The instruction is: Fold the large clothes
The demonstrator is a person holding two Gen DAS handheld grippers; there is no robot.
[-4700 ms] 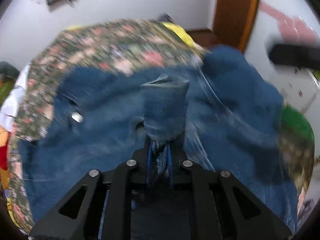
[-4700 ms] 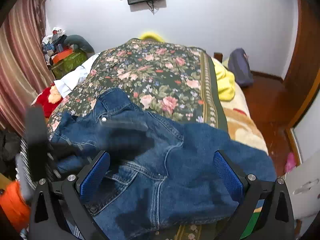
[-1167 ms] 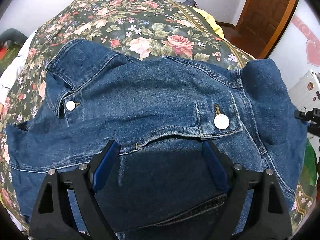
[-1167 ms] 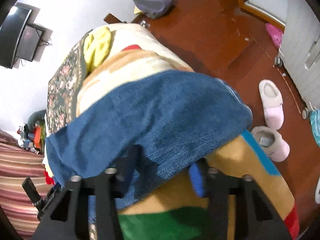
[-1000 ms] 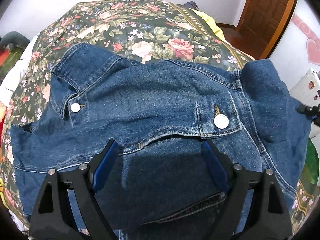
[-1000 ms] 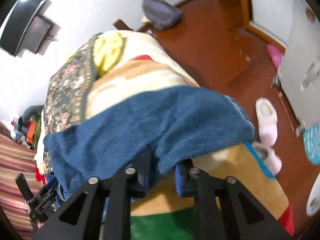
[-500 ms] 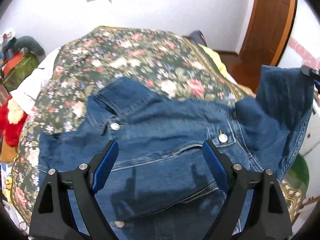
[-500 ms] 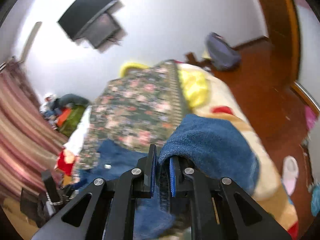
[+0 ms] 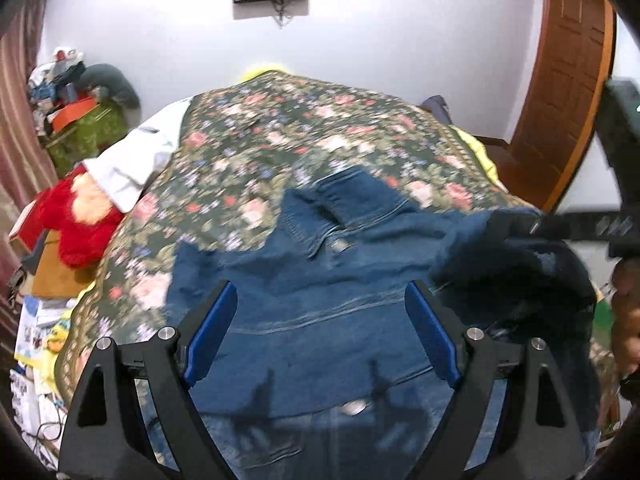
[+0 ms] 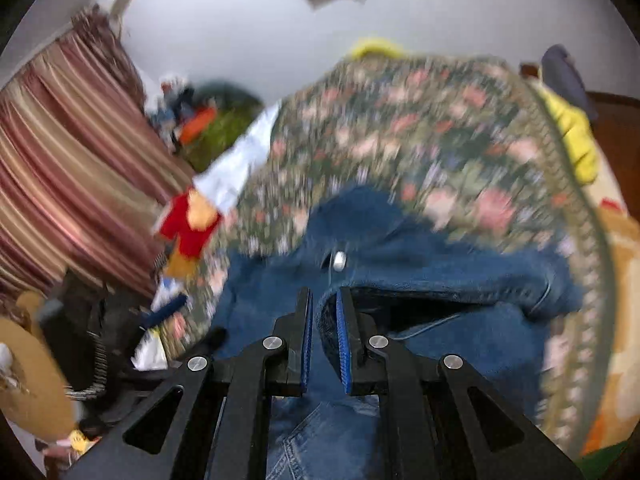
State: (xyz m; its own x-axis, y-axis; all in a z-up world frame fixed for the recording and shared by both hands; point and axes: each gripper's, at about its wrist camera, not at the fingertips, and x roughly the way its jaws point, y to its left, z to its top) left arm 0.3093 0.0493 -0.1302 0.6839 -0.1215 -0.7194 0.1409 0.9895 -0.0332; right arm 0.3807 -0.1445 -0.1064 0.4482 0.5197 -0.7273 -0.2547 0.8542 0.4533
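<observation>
Right gripper (image 10: 322, 316) pinching a fold of a blue denim jacket (image 10: 420, 276) over a bed.

The blue-padded jaws are nearly closed on the denim edge. The jacket lies on a floral bedspread (image 10: 420, 128); a red stuffed toy (image 10: 188, 224) and striped curtain (image 10: 68, 152) sit left, all motion-blurred.

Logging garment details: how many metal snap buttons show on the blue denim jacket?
2 in the left wrist view on the blue denim jacket: one near the collar, one at the lower front. Folds may hide others.

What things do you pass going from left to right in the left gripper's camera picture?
Striped curtain → red plush toy → white cloth → denim jacket on the floral bedspread → right gripper pinching a jacket sleeve → wooden door.
</observation>
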